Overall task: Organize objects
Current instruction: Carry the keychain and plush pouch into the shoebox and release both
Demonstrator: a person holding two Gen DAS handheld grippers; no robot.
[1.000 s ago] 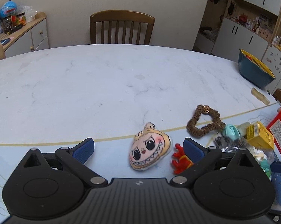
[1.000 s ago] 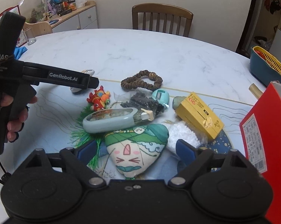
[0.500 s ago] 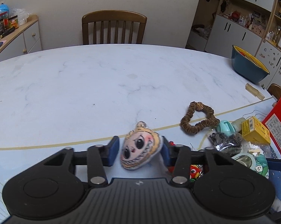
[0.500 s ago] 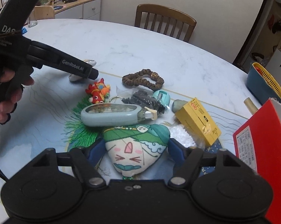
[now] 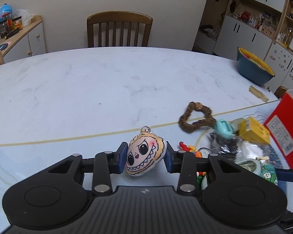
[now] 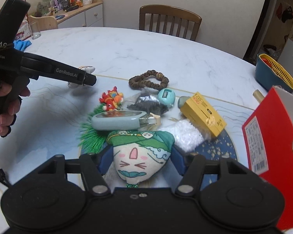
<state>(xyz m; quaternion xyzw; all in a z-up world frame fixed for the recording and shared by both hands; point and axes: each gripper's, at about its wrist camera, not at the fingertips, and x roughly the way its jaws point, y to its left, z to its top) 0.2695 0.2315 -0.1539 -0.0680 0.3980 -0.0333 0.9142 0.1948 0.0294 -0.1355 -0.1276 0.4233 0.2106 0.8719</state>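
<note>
The left tongs (image 6: 86, 79) carried "GenRobot.AI" in white along one arm and "DAS" on the body, with smaller lines below ending in "System". The red box's (image 6: 271, 136) label print was too small to read.

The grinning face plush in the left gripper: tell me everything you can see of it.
The face plush is a small, soft, flat fabric charm: cream face, tan scalloped rim, big black eyes, pink cheeks, a jagged toothy grin, and a small loop on top. It sits tilted between the blue pads of the left gripper, whose jaws have just closed on its sides. Whether its lower edge touches the table is unclear.
</note>
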